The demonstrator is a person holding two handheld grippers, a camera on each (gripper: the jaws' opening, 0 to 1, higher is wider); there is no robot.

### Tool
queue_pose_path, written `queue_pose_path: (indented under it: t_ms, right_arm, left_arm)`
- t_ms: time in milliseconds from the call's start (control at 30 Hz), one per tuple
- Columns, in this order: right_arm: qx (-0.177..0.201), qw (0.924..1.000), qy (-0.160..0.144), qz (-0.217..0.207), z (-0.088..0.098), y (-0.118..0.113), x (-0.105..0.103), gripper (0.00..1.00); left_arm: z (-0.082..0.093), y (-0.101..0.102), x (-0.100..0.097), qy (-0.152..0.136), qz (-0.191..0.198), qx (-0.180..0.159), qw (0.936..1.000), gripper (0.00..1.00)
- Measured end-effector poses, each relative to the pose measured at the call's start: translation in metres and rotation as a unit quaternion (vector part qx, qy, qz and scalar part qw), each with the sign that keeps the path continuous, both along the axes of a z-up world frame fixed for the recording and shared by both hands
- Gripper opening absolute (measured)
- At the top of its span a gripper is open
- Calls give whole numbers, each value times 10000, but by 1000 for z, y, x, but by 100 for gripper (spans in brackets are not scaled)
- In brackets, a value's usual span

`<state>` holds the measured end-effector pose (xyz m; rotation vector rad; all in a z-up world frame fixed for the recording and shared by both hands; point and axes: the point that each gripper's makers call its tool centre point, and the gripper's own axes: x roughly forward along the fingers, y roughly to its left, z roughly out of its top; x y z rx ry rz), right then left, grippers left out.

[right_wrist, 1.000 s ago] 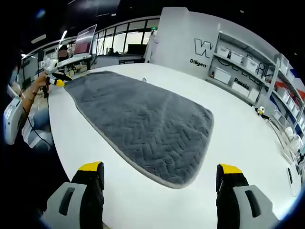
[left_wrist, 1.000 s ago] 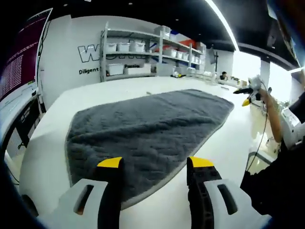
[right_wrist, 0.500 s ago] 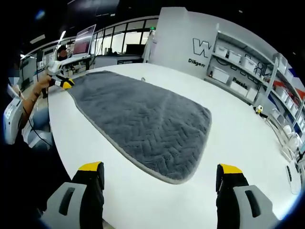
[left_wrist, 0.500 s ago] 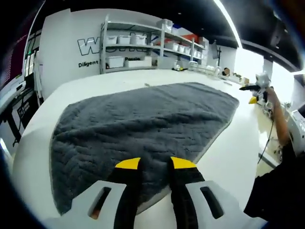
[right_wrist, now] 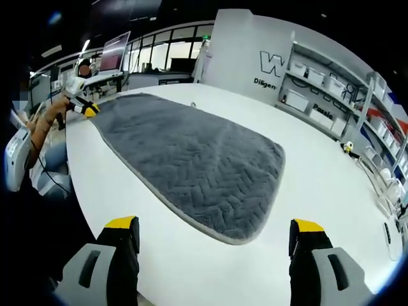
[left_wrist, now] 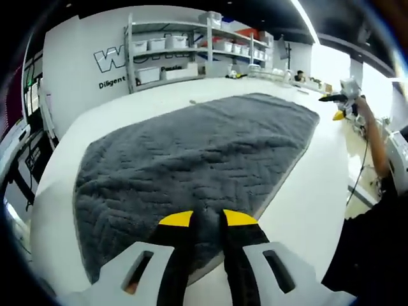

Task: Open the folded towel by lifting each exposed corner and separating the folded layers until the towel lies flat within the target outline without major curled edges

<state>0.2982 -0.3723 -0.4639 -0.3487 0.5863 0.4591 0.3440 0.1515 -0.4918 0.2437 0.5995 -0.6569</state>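
Since the earlier frames the left gripper [left_wrist: 207, 218] has brought its jaws almost together, and they now pinch the near edge of the grey towel [left_wrist: 204, 146], so that this edge can be lifted or pulled. In the right gripper view the right gripper [right_wrist: 215, 226] hangs above the white tabletop [right_wrist: 319, 172] with its jaws wide apart and holding nothing; the near end of the towel lies between them but further ahead, not touched. The towel lies spread across the tabletop, long and mostly flat, with a pale hem along its border. No target outline can be made out on the tabletop. It seems that the left side holds the cloth for a final straightening, while the right one waits ready to take its own end. Shelves [left_wrist: 191, 54] with boxes stand behind, well apart from the work.
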Motion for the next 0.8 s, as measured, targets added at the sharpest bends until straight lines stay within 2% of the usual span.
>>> queue_pose_path:
  t_ms: [400, 800]
  right_arm:
    - [-35, 10000, 36, 7, -2, -2, -2, 99]
    - [-59, 10000, 54, 33, -2, 0, -4, 99]
  left_arm:
    - [0, 5, -7, 58, -29, 179, 9998, 15]
    - [0, 7, -9, 47, -4, 20, 10000, 16]
